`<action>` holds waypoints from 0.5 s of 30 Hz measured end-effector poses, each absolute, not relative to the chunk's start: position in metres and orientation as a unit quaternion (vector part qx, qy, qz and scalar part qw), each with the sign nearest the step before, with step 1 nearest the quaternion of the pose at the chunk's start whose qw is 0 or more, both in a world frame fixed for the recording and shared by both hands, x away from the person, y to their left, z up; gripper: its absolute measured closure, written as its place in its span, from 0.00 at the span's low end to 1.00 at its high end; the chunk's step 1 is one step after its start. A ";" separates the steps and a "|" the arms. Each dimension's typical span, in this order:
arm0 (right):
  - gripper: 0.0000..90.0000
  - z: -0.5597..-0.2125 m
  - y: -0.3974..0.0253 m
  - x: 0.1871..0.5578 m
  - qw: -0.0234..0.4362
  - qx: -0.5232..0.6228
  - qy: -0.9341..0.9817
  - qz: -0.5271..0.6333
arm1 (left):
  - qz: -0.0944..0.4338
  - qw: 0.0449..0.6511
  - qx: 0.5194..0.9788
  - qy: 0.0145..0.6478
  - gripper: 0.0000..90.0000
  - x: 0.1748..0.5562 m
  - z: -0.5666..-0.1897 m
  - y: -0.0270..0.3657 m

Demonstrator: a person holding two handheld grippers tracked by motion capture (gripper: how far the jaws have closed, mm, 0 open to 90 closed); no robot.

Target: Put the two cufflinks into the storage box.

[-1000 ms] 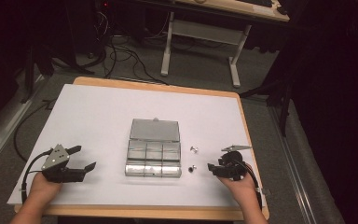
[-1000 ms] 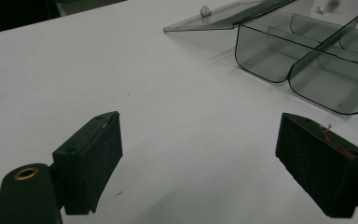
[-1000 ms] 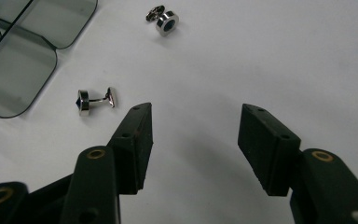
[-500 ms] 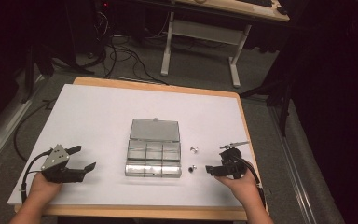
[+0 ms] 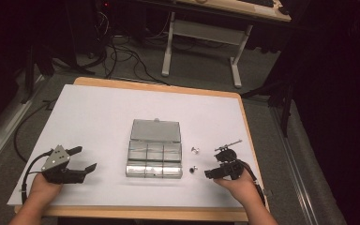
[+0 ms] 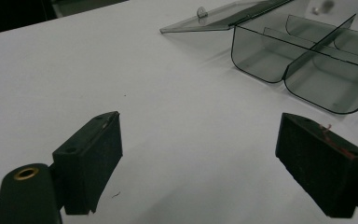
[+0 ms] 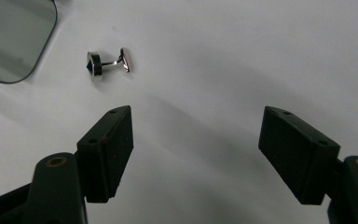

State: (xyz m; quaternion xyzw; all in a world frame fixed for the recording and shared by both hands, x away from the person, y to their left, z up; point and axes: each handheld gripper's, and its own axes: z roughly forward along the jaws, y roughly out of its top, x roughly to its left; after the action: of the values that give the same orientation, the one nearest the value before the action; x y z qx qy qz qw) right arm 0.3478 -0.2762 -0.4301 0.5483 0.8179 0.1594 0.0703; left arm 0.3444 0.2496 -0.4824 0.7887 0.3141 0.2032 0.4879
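A clear plastic compartment box lies mid-table with its lid folded flat behind it; its cells look empty. Two small silver cufflinks lie just right of it, one farther and one nearer. My right gripper rests open on the table right of them. In the right gripper view a cufflink lies ahead and to the left of the open jaws. My left gripper sits open at the front left, apart from the box, with nothing between its jaws.
A white sheet covers the wooden table. Beyond the far edge are cables on the floor and a desk frame. A corner of the box sits at the upper left of the right gripper view.
The right hand and its gripper have edged slightly left, toward the nearer cufflink. The left gripper has stayed still.
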 end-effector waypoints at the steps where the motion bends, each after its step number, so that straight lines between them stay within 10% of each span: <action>1: 0.31 -0.431 -0.274 0.348 0.071 0.546 0.821 0.153 | 0.203 0.488 0.789 0.314 0.17 0.344 -0.482 0.250; 15: 0.34 -0.427 -0.260 0.355 0.059 0.523 0.843 0.115 | 0.202 0.487 0.790 0.311 0.17 0.344 -0.482 0.249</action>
State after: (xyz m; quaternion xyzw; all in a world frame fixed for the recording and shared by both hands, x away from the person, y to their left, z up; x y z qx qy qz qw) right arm 0.3553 -0.2596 -0.4272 0.5225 0.8428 0.1146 0.0588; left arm 0.3444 0.2493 -0.4824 0.7903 0.3113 0.2023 0.4875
